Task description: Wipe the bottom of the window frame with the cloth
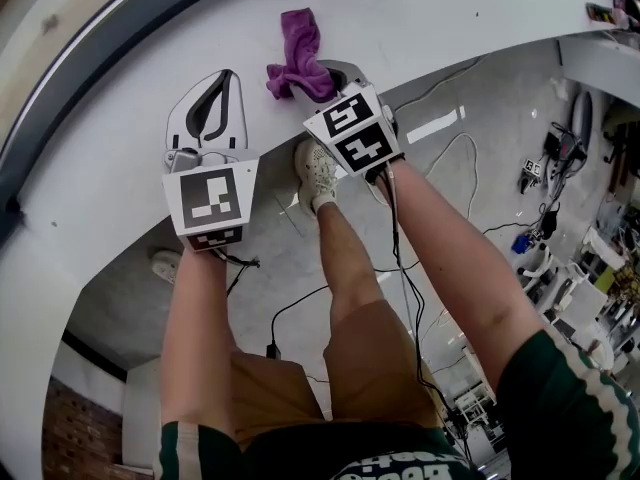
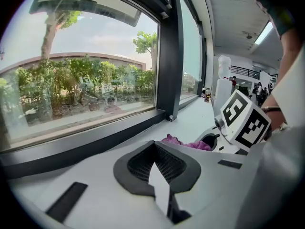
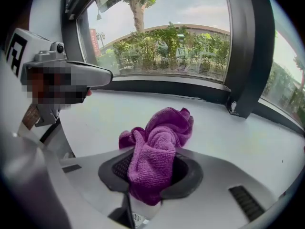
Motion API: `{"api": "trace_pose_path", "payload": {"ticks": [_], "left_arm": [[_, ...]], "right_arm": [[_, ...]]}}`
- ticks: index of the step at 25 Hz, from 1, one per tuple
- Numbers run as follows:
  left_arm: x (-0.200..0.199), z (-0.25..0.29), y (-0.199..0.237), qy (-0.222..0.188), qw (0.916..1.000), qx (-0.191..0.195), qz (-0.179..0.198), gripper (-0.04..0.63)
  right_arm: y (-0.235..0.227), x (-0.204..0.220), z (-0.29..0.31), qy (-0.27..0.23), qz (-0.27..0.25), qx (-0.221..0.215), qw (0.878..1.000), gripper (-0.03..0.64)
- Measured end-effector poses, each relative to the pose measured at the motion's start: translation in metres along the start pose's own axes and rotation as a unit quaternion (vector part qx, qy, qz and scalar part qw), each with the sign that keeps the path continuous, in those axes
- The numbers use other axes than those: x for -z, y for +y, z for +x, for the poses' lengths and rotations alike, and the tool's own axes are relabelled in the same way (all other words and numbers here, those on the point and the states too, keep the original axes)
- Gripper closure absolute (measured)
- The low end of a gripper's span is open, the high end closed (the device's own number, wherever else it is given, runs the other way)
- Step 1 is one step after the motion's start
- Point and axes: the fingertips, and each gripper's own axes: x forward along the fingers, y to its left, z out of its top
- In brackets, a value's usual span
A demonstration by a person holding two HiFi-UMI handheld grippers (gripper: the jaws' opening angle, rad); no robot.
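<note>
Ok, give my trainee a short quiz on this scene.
1. Which gripper holds the cloth?
2. True or false: the cloth is green.
3. The cloth's free end lies on: A the sill; B the floor; C the glass.
Key: 1 the right gripper; 2 false, it is purple; 3 A.
</note>
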Motion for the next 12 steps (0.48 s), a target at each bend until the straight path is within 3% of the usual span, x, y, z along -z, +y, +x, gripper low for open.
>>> {"api": "trace_pose_path", "payload": {"ticks": [12], "left_arm": [[0.031, -0.070, 0.060, 0.006, 0.9990, -0.042, -0.015, 0.589]], "right_arm": [[0.089, -0.027, 0.018, 0.007, -0.029, -0.035, 0.999, 0.488]]}}
